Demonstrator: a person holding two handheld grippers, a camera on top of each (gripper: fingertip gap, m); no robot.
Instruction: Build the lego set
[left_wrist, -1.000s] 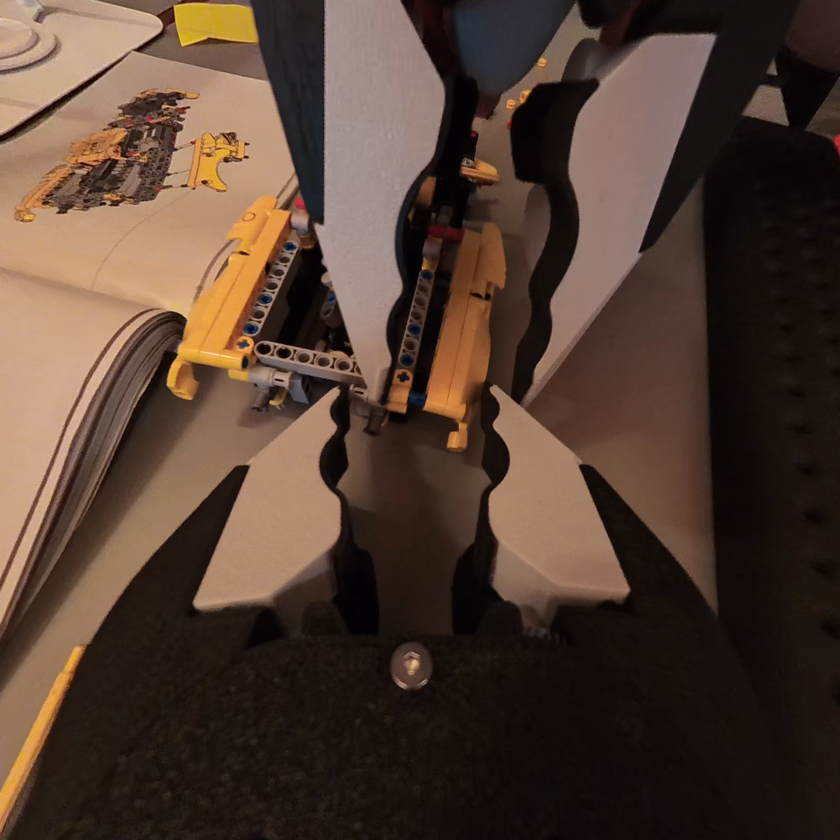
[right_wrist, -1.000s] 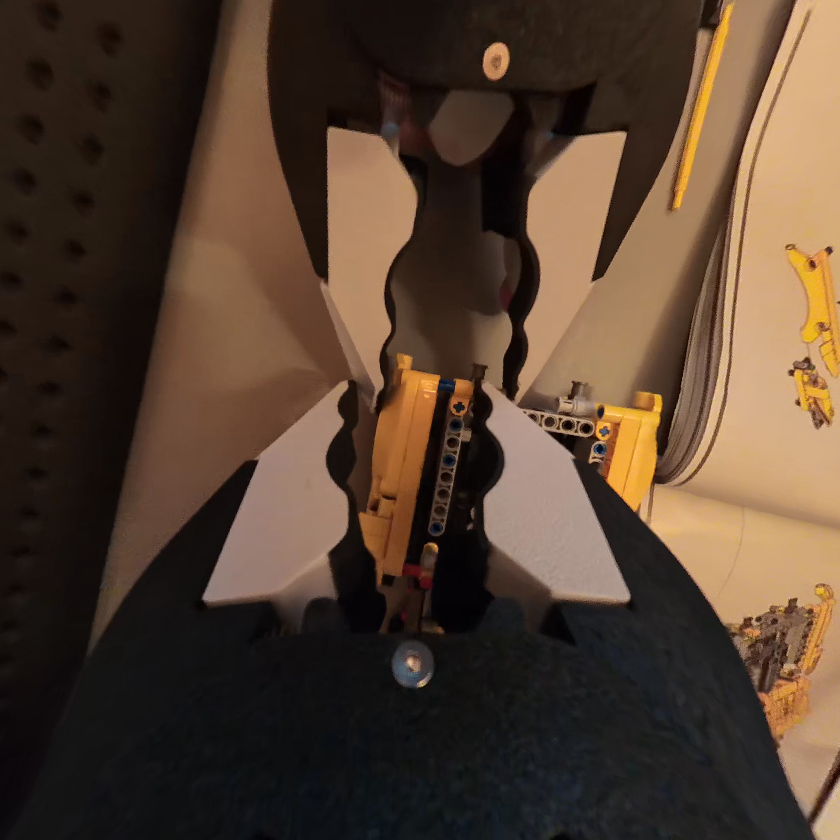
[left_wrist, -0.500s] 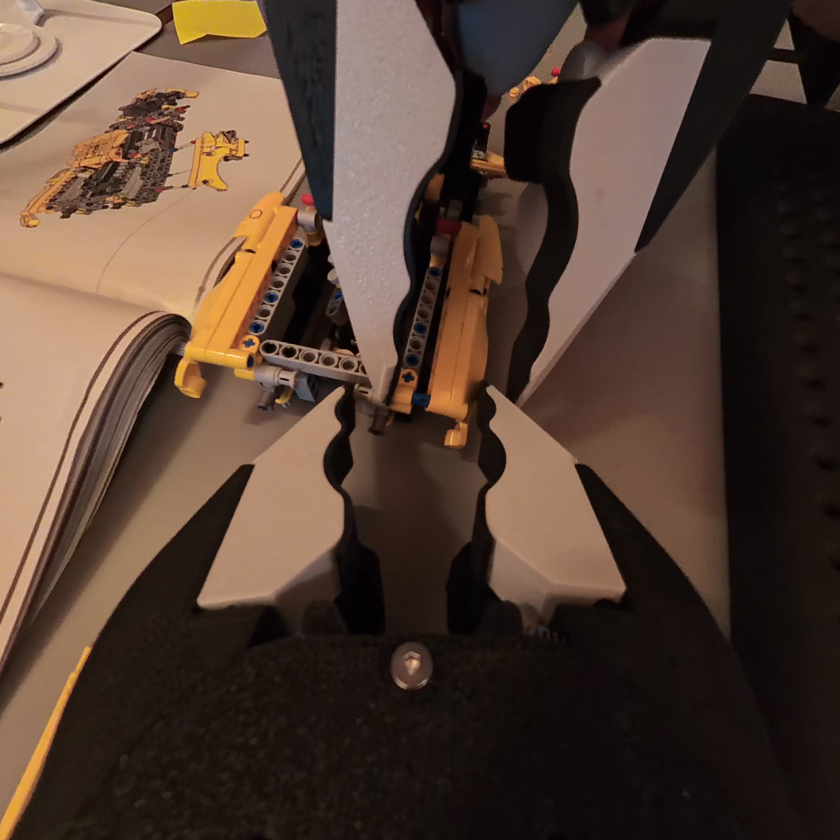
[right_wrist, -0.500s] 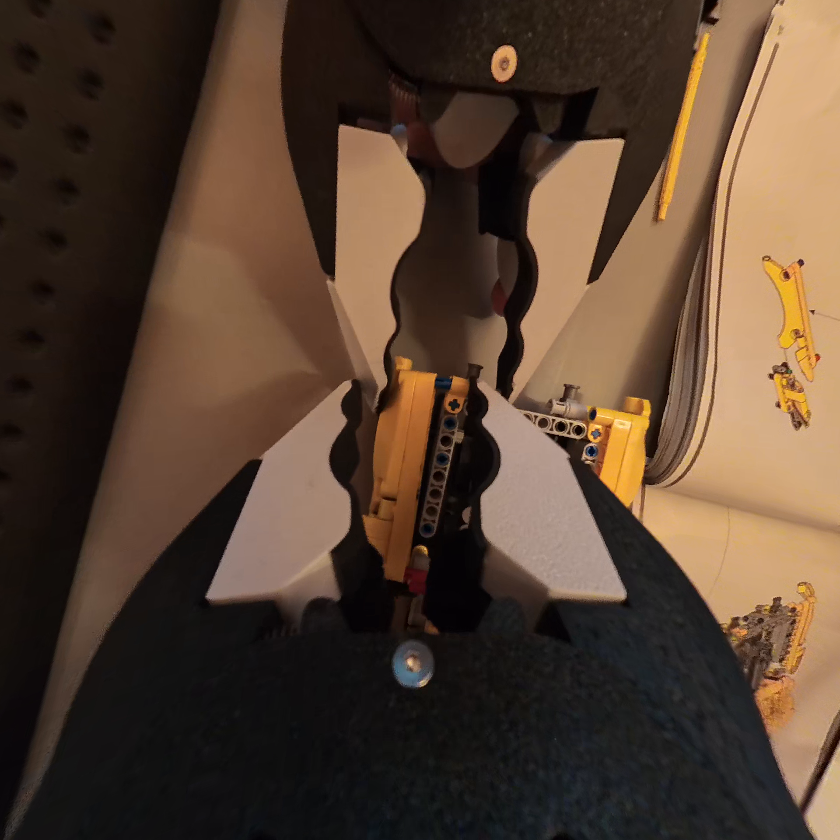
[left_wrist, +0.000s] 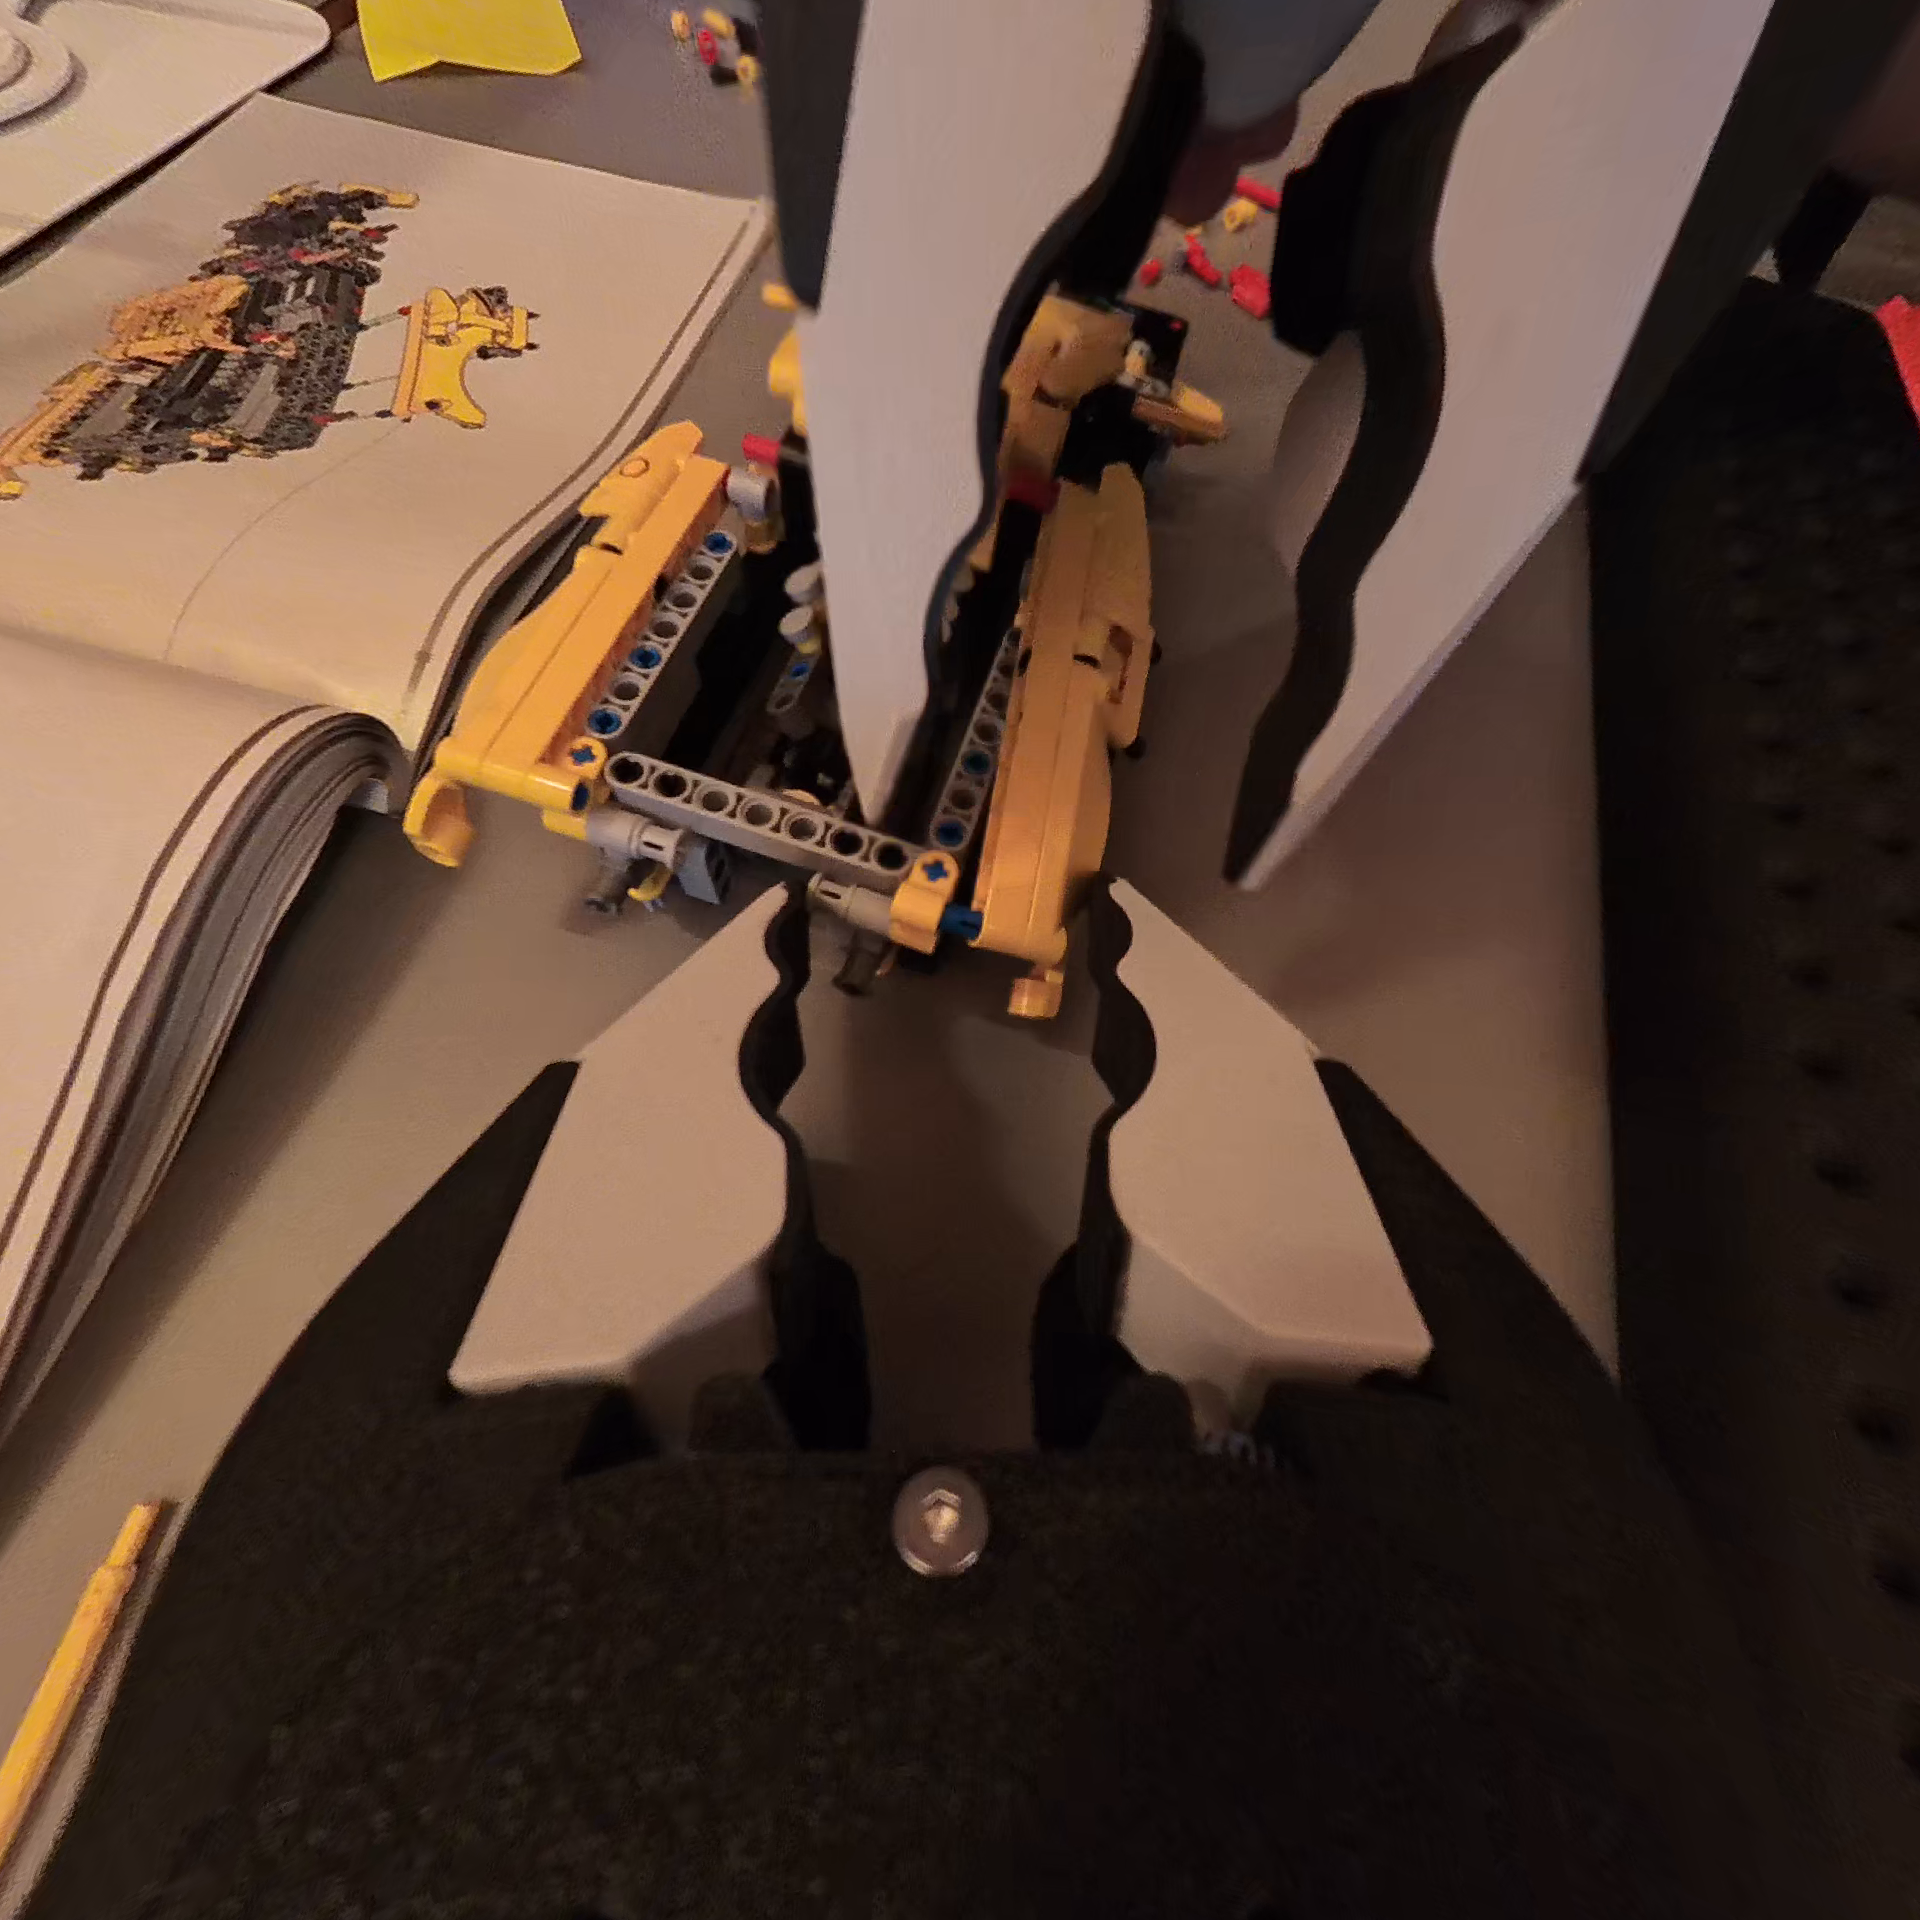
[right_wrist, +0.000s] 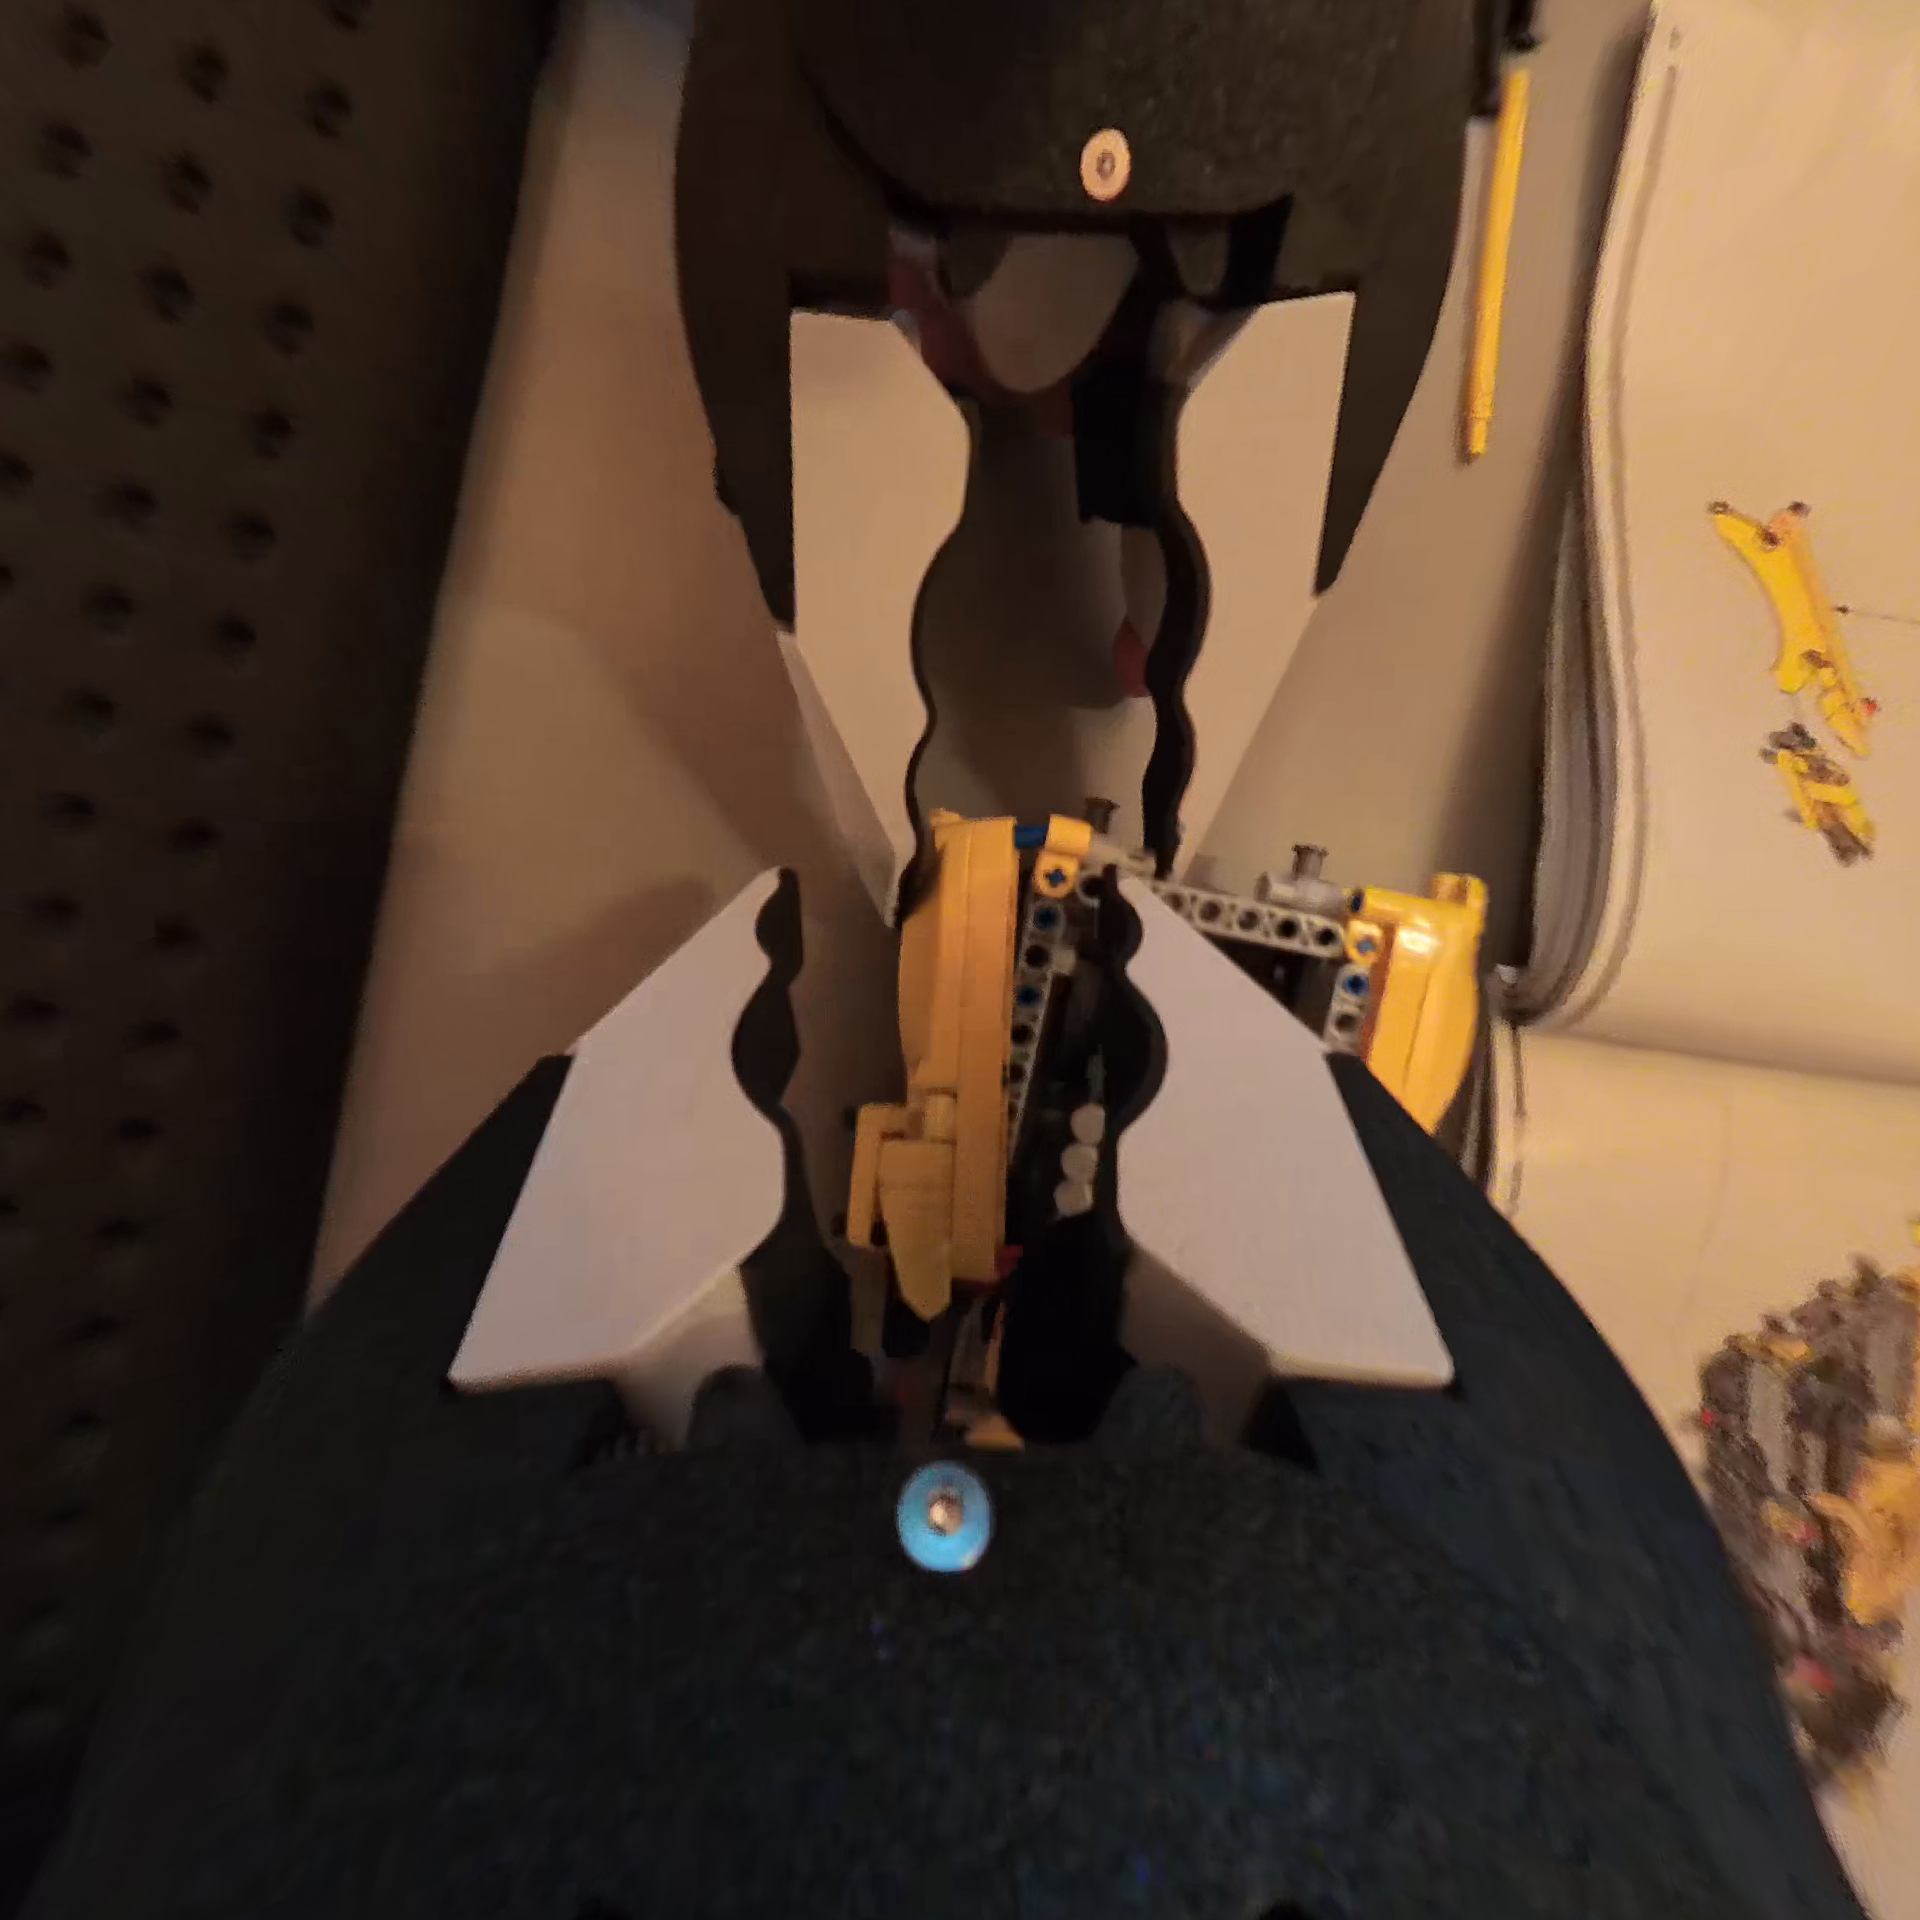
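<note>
Two grippers meeting at a yellow lego model on the counter

The left gripper (left_wrist: 940, 935) is hovering low with its fingers apart and holding nothing, their tips just short of the lego model (left_wrist: 790, 717), which is sitting on the grey counter (left_wrist: 1403, 1039) against an open instruction book (left_wrist: 260, 520). From the far side the right gripper (right_wrist: 951, 894) is straddling the model's yellow side panel (right_wrist: 951, 1039), its fingers (right_wrist: 1226, 1122) spread, one beside the inner grey beam, the other clear of the panel. Beyond, loose red and yellow pieces (left_wrist: 1210, 255) are lying scattered.
</note>
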